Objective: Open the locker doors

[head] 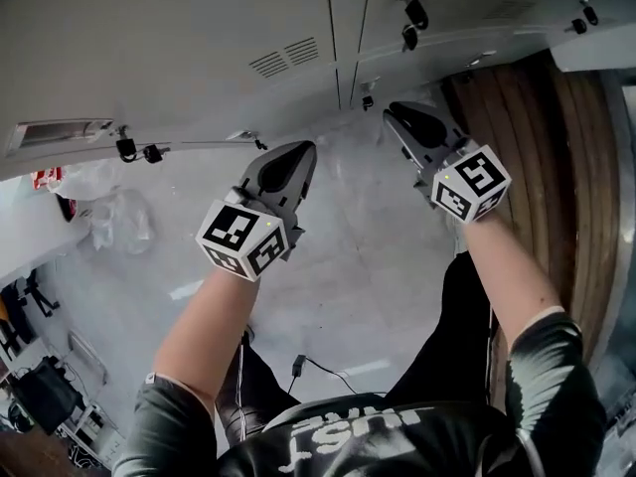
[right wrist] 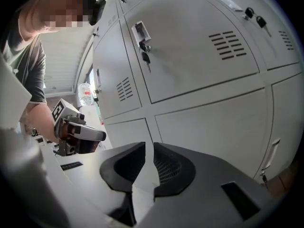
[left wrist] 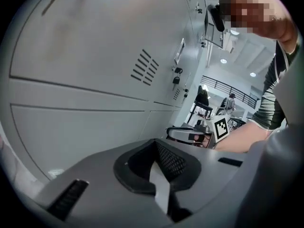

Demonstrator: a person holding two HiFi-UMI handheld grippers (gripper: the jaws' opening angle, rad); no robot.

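Observation:
A bank of grey locker doors point(head: 179, 28) fills the top of the head view, all closed. Keys hang from the lock point(right wrist: 142, 38) of an upper door point(right wrist: 190, 46) in the right gripper view, and more keys point(left wrist: 176, 75) dangle further along in the left gripper view. My left gripper point(head: 303, 150) points at the lower doors, its jaws shut and empty point(left wrist: 156, 144). My right gripper point(head: 395, 113) hovers close to the seam between two lower doors point(right wrist: 213, 127). Its jaws point(right wrist: 148, 148) stand a narrow slit apart with nothing between them. Neither gripper touches a door.
A wooden panel point(head: 537, 167) runs down the right side. On the pale floor lie a clear plastic bag point(head: 114, 212) at the left and a cable point(head: 318, 371) near my legs. Dark equipment point(head: 40, 396) stands at the lower left.

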